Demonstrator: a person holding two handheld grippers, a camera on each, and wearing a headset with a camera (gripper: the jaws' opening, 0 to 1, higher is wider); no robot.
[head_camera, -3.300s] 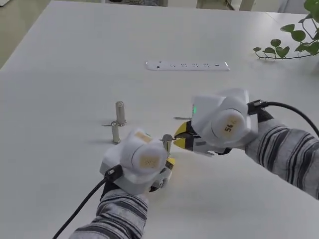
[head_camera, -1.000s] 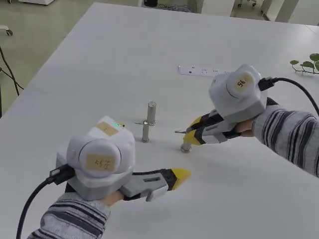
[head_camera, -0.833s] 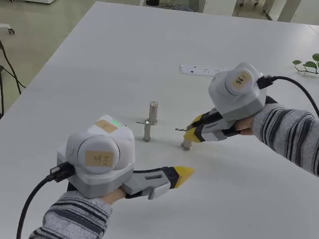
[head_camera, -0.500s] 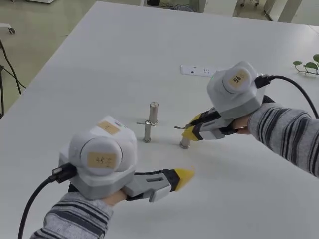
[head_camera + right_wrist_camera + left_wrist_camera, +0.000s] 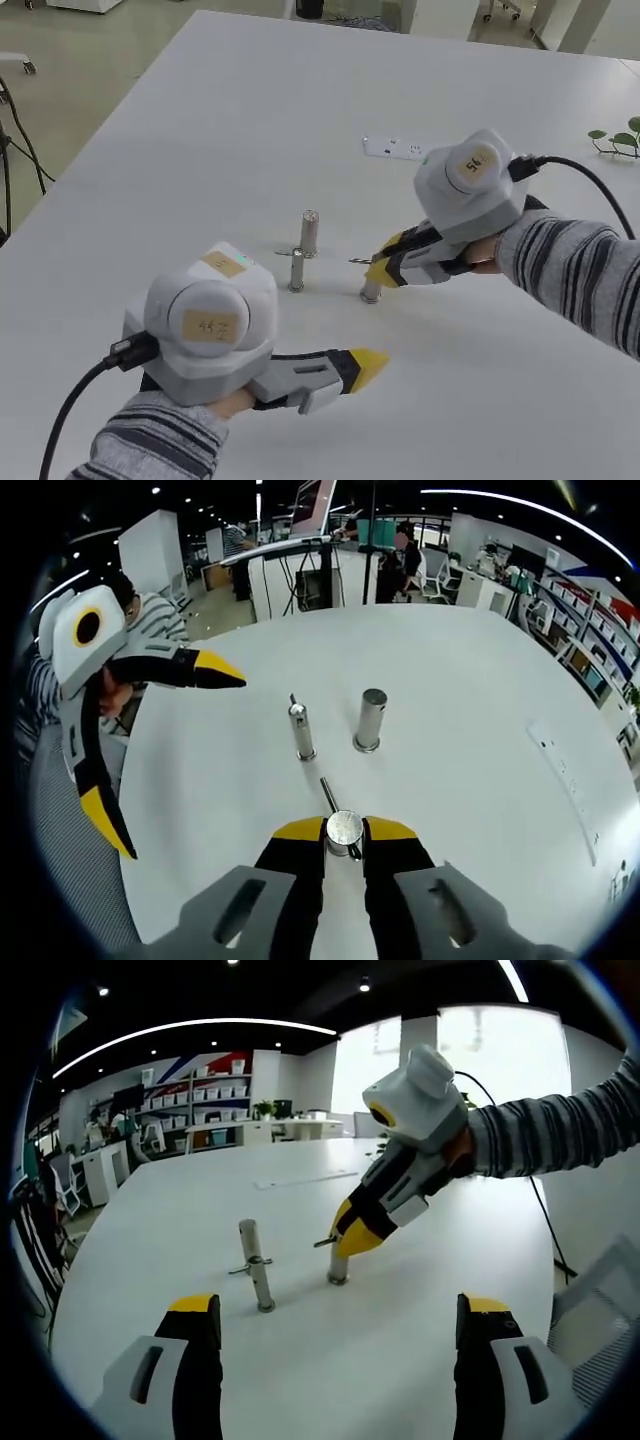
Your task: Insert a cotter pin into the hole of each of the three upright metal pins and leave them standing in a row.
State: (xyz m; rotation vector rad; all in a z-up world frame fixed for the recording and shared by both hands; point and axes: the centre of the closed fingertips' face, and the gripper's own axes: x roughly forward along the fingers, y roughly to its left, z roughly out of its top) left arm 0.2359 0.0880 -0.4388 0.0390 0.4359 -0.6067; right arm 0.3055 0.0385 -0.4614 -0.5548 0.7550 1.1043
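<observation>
Your left gripper hovers low over the table, jaws wide apart and empty. Ahead stand the front metal pin and the rear metal pin. Further right, your right gripper is clamped around the third metal pin, with the cotter pin poking out leftward.

Bright, even overhead light | white table faintly glary, upright pins throw short soft shadows | gripper views bowed at edges, ceiling lamps streaked, window blown out | head view sharp
</observation>
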